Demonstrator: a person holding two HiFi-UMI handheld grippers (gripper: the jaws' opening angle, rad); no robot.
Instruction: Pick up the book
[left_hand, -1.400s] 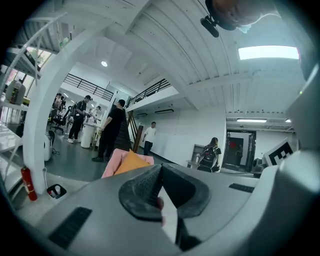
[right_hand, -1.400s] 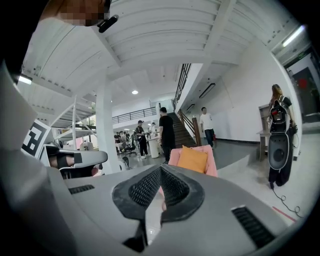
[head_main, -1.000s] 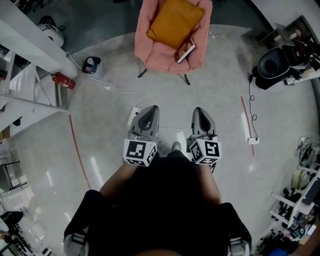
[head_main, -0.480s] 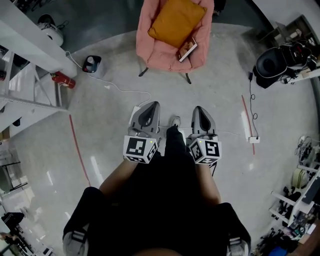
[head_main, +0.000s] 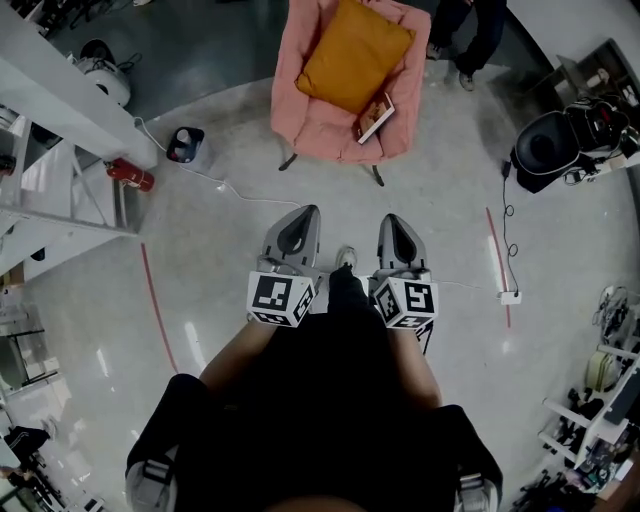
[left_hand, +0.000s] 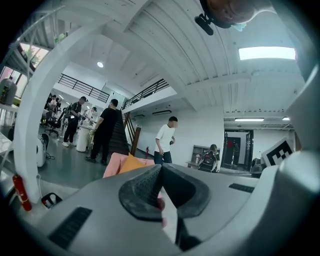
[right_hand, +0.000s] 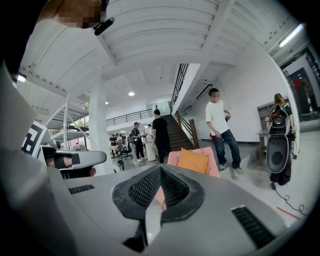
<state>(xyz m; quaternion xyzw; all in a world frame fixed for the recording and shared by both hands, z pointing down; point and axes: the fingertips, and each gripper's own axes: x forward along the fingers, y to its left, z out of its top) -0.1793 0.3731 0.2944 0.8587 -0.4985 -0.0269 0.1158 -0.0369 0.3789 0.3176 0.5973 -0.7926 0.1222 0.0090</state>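
Note:
The book (head_main: 375, 117) lies on the seat of a pink armchair (head_main: 300, 100), at the right of an orange cushion (head_main: 352, 55). Both grippers are held side by side at waist height, pointing level at the armchair and well short of it. My left gripper (head_main: 307, 212) is shut with nothing in it, its jaws meeting at the tips (left_hand: 161, 167). My right gripper (head_main: 392, 218) is shut and empty too (right_hand: 160, 170). The armchair (right_hand: 216, 159) and the cushion (right_hand: 193, 161) show just above the right jaws. The book is hidden in both gripper views.
A white steel stair frame (head_main: 60, 90) and a red fire extinguisher (head_main: 130, 173) stand at the left. A small device (head_main: 185, 143) with a cable lies left of the armchair. A black seat (head_main: 548, 148) and a power strip (head_main: 510, 296) are at the right. A person's legs (head_main: 470, 40) stand behind the armchair.
The armchair with the book has come nearer in the head view as both grippers moved forward together. A person's legs have appeared behind the armchair. Both grippers stay shut.

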